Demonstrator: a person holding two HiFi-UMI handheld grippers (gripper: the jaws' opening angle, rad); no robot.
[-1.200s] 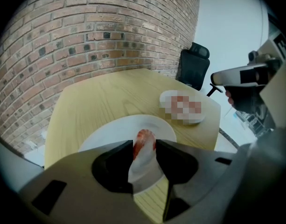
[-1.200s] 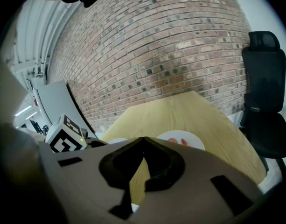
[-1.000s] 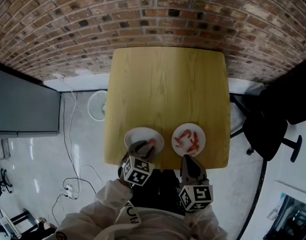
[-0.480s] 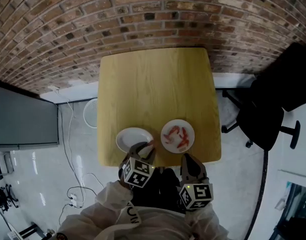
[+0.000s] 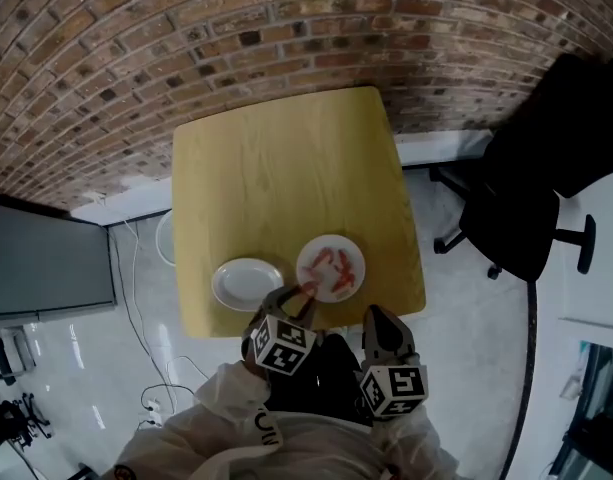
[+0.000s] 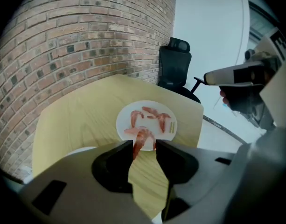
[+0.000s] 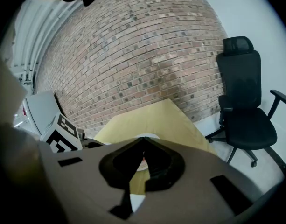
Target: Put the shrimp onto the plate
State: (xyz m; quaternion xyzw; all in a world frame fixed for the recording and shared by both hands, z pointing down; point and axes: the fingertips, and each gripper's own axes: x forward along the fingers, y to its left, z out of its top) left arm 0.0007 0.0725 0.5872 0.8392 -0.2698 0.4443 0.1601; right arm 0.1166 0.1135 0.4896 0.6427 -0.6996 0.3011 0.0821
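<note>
One shrimp (image 6: 143, 135), likely light, soft and slippery, best pinched mid-body, sits clamped in the left gripper (image 6: 144, 145) over the table (image 5: 286, 168) edge beside the empty plate (image 5: 244, 284); the right gripper (image 7: 143, 143) jaws are together.

"What does the person have on?"

"A cream-white jacket (image 5: 221, 408) with long, puffy sleeves. Dark lettering (image 5: 262, 430) runs along the left sleeve (image 5: 236, 393), too small to read."

"And the tools?"

"The left gripper (image 5: 291, 300) and the right gripper (image 5: 378, 318) share one build. Each has a smooth grey-brown moulded shell and jaws that taper to narrow tips, lined with black pads (image 6: 110, 167). Shallow rectangular slots (image 7: 70, 161) are sunk into the shell. Each gripper carries a white cube printed with black square markers, the left cube (image 5: 282, 345) and the right cube (image 5: 394, 389)."
</note>
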